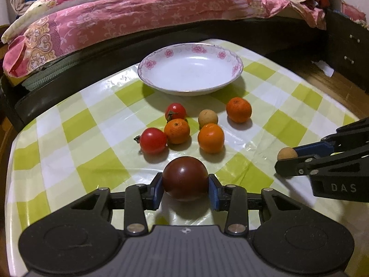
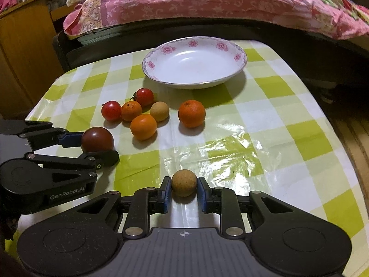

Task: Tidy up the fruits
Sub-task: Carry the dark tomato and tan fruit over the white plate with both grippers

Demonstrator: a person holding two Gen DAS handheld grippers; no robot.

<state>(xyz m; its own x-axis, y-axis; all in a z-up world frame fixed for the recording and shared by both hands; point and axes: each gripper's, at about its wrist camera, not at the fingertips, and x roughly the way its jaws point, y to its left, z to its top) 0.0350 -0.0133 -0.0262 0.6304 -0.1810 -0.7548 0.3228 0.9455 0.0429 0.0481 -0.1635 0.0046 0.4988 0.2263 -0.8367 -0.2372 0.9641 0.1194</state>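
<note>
Now you are holding one fruit in each claw, so the picking step is done and the carrying is starting. Your left gripper (image 1: 185,185) is clamped on the dark red tomato (image 1: 185,178), at 6 o'clock in the left wrist view. Your right gripper (image 2: 183,190) is clamped on the small brown fruit (image 2: 184,183). Six fruits are waiting loose on the checked tablecloth (image 2: 265,143). The plate (image 2: 241,56) is standing empty at 12 o'clock. I judge you are needing to lift both fruits over its rim, one hand first.
</note>
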